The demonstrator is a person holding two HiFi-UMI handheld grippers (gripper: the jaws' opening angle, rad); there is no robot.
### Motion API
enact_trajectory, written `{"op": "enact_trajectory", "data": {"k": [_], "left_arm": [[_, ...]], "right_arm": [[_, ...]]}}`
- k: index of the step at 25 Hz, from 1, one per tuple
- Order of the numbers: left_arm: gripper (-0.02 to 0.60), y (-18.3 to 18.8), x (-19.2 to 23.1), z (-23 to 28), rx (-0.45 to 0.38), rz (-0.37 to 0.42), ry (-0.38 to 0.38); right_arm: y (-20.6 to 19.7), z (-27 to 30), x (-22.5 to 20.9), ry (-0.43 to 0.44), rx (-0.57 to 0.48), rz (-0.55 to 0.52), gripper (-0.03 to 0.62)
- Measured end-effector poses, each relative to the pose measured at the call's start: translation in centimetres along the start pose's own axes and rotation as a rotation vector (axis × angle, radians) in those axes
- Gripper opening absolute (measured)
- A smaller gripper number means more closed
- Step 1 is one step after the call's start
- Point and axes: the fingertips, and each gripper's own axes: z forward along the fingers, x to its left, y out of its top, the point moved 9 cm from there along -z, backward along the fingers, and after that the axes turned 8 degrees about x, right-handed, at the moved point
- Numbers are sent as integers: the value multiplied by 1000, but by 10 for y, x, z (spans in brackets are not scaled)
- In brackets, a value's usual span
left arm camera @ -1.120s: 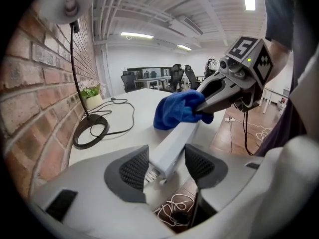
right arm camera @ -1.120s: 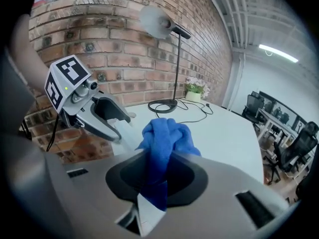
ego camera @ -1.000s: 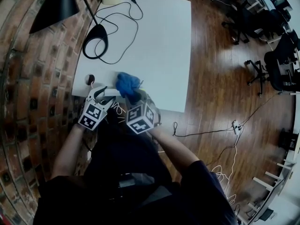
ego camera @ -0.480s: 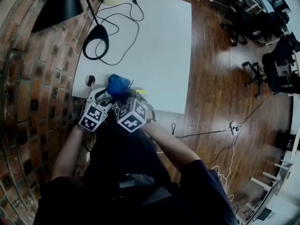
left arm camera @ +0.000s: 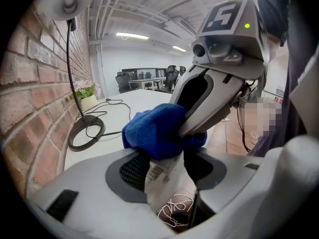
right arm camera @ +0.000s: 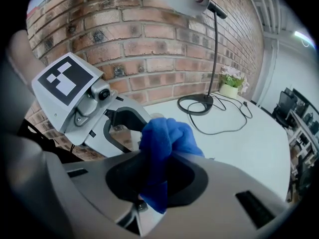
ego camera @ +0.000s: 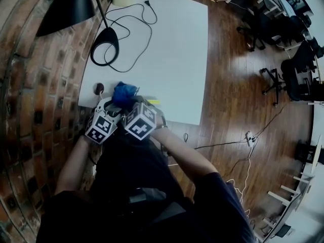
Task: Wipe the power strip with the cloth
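Cloth (right arm camera: 167, 138), blue and bunched, is clamped between the jaws of your right gripper (right arm camera: 158, 180) and lies against the top end of the white power strip (left arm camera: 160, 183). Your left gripper (left arm camera: 169, 169) has just been closing its jaws, and they grip that strip between them, its printed label (left arm camera: 155, 173) facing the camera, at the near corner of the white table (ego camera: 172, 59) beside the brick wall (ego camera: 45, 85), with the lamp base (ego camera: 108, 36) farther back
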Motion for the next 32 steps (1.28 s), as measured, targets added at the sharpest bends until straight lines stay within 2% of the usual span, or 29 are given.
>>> {"op": "enact_trajectory", "data": {"k": [5, 8, 12, 18, 25, 29, 32], "left_arm": [[221, -2, 3, 0, -11, 1, -22], [221, -5, 4, -1, 2, 14, -37], [221, -4, 8, -2, 14, 19, -55], [219, -3, 14, -2, 33, -39, -90], [222, 1, 22, -3, 75, -90, -126], [227, 2, 22, -2, 83, -89, -122], [227, 2, 18, -2, 88, -70, -103]], "right_arm": [[6, 4, -2, 60, 7, -49, 77], [8, 6, 1, 64, 19, -109, 77], [14, 7, 2, 83, 24, -132, 77], [22, 14, 2, 101, 18, -93, 75], [30, 19, -10, 182, 36, 18, 75], [28, 24, -10, 176, 83, -17, 78], [29, 19, -6, 138, 52, -46, 78]]}}
